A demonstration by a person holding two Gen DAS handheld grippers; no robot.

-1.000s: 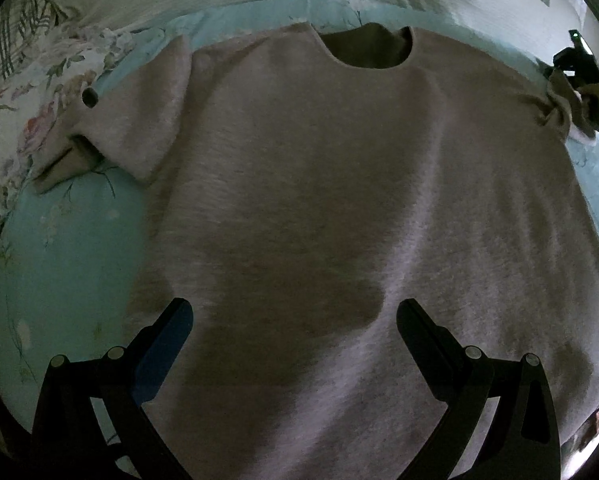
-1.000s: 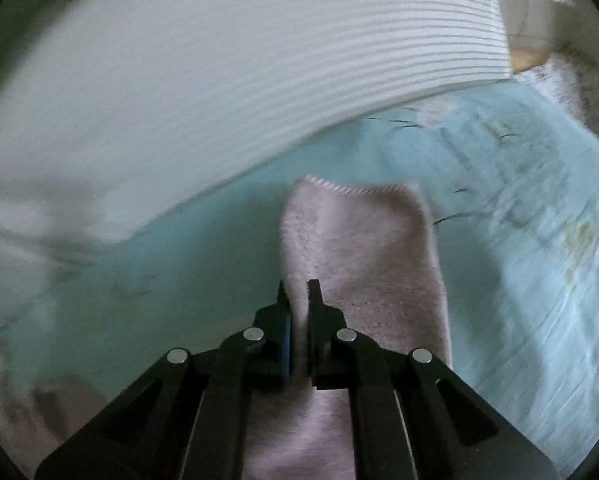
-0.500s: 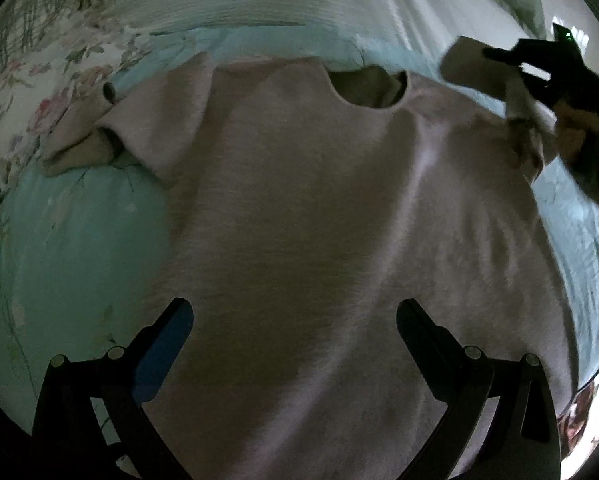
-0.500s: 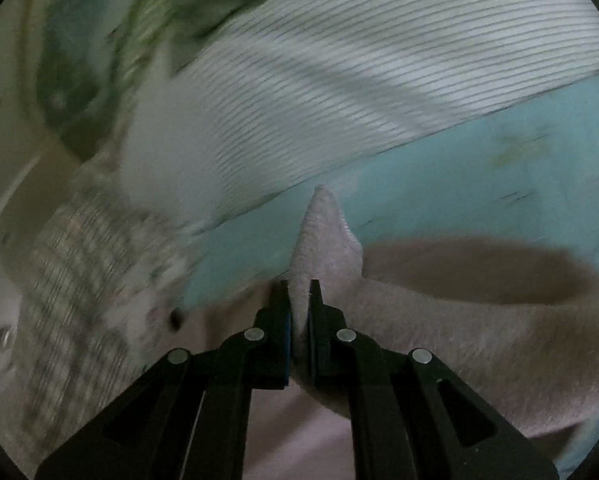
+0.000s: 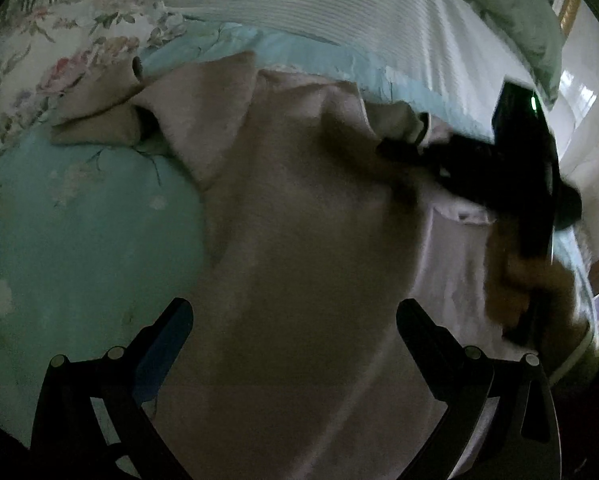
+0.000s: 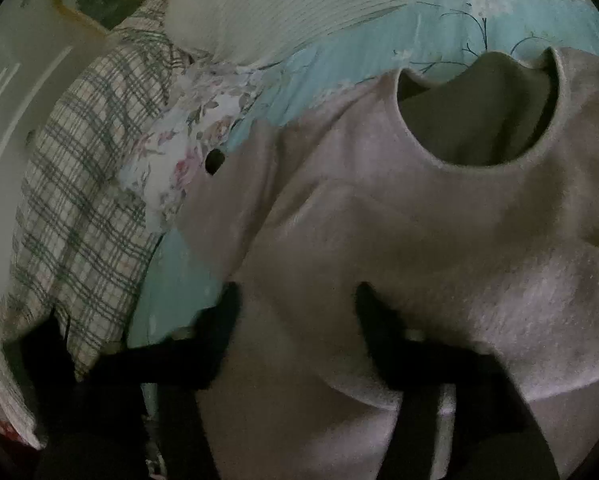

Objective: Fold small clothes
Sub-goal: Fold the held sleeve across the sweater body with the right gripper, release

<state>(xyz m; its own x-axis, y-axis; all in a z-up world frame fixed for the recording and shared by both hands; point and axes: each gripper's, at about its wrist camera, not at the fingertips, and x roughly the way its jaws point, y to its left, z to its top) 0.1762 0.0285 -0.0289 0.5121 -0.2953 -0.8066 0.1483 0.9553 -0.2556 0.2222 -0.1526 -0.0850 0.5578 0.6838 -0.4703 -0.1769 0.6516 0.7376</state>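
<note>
Now the fuzzy, pale pink-beige short-sleeved top [image 5: 299, 240] lies spread across the pale turquoise bedsheet printed with thin branches [image 5: 79, 220], and everything else sits around it. Its round neckline [image 6: 479, 120] faces the white ribbed blanket [image 5: 319, 8] at the far edge of the top. One sleeve [image 5: 99, 120] stretches away from the top's body toward the floral-print pillow [image 5: 51, 52], its cuff lying half on the sheet. The opposite sleeve [image 5: 395, 120] is folded inward, resting on the top's chest near the neckline.

The right gripper [image 5: 399, 148] hangs just over that folded sleeve; its jaws have just been opening and now stand apart. In the right wrist view the two dark fingers frame bare fabric of the top with nothing pinched between them, though the fingers are blurred. A hand [image 5: 527, 292] grips the tool's handle over the top's side edge.

The left gripper [image 5: 295, 320] hovers above the top's lower body, jaws spread wide, with only the fabric showing in the gap and no cloth caught in them.

Beside the floral pillow, well away from the top, lies a green-and-cream plaid cloth [image 6: 83, 208].
</note>
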